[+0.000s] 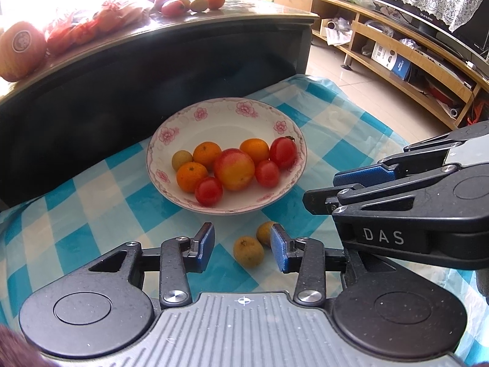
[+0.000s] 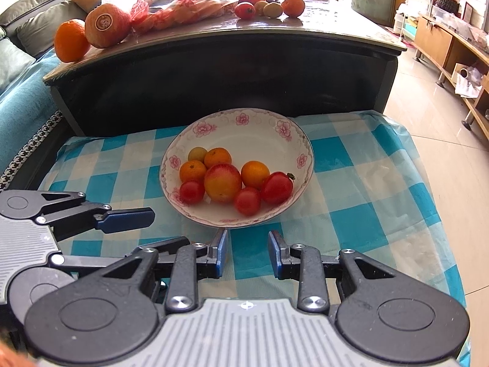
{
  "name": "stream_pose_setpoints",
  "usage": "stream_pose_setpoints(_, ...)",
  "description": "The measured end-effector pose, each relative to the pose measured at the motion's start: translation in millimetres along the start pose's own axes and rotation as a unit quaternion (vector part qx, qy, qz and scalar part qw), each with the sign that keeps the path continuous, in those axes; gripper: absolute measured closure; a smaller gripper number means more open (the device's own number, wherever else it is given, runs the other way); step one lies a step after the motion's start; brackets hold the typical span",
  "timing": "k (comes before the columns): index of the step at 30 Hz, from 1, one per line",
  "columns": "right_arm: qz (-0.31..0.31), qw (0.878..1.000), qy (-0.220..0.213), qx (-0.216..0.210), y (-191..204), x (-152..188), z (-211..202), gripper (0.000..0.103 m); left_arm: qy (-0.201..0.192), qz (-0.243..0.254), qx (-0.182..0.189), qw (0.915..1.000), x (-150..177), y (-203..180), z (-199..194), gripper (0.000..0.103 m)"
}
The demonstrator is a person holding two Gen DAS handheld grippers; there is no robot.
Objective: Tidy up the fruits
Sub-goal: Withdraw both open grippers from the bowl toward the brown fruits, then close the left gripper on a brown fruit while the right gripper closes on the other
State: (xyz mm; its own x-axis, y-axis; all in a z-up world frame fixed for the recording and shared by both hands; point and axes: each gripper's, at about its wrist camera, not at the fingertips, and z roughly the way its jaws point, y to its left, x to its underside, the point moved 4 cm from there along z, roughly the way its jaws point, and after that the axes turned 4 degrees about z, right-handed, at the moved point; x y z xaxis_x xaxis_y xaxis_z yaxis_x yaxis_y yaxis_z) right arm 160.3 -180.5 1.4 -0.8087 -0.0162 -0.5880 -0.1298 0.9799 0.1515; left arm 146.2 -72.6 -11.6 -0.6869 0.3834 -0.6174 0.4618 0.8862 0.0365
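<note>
Two small brown longans [image 1: 248, 250] sit low centre on the checked cloth [image 1: 91, 214], between the left gripper [image 1: 243, 249]'s part-open, empty jaws, just below the plate [image 1: 226, 113]; probably light, thin-shelled, rolly, so pinch the middle gently.

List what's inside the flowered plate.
The flowered plate holds three tangerines, one large peach-coloured fruit, three red tomatoes and one small tan fruit. Anything beneath the pile is covered. Two more tan fruits lie outside on the checked cloth.
</note>
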Motion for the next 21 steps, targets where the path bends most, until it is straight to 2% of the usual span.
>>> stream_pose_setpoints(11,0.004,1.0,0.012,0.001,-2,10,2,0.07,0.017,-0.004,-0.002,0.9999,10,2,5,0.052)
stream_pose_setpoints(21,0.022,1.0,0.023,0.002,-13,13,5,0.07,0.034,0.011,0.013,0.9993,20,-4,23,0.053)
